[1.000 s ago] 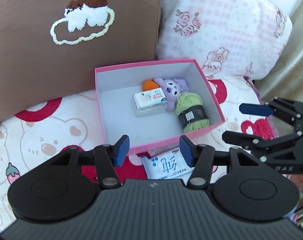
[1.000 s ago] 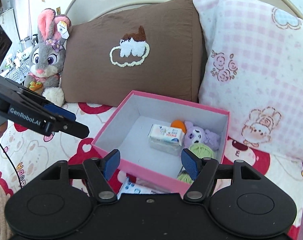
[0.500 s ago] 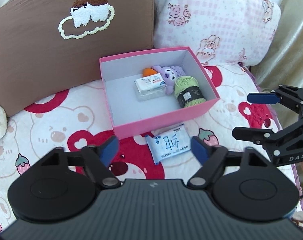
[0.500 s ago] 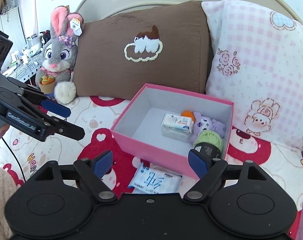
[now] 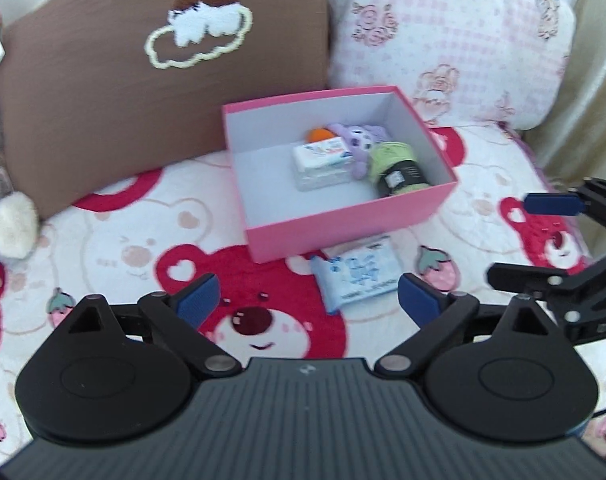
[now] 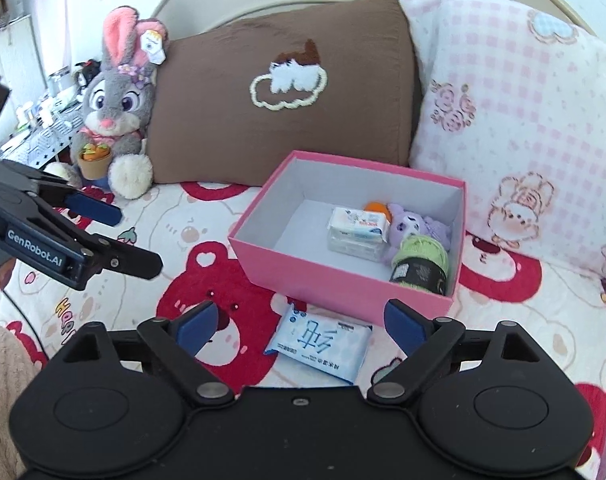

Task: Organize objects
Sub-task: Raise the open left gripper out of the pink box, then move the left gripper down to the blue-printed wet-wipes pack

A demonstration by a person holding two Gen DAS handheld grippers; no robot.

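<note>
**Both grippers back off, one packet left outside the box**

Bedspread with red bear print [image 6: 207, 276] is the work surface, brown pillow [image 6: 287, 92] and pink checked pillow [image 6: 519, 92] behind. Pink box [image 6: 343, 284] sits on it, holding a white tissue pack [image 6: 357, 226], a purple plush [image 6: 409, 222], green yarn [image 6: 423, 258] and something orange [image 6: 377, 206] mostly hidden behind the pack. Blue wipes packet [image 6: 323, 340] lies flat on the bedspread just in front of the box's near wall, touching or almost touching it, can't tell which.

Change: over the last second both views pull back from the box, which looks smaller and farther now. Left gripper [image 5: 307, 300] and right gripper [image 6: 299, 324] have both just been opening their jaws; now wide apart, nothing between the pads, nothing held. The packet shows beyond each gap, not in it.

Judgement: box contents look placed; the packet is likely the remaining item, and wide jaws suit a pick from either side.

Hard to read: left view is motion-blurred, packet print illegible there. Rabbit plush [image 6: 119, 108] sits at far left, cut off in the left view. Person's sleeve only at the frame corner.
</note>
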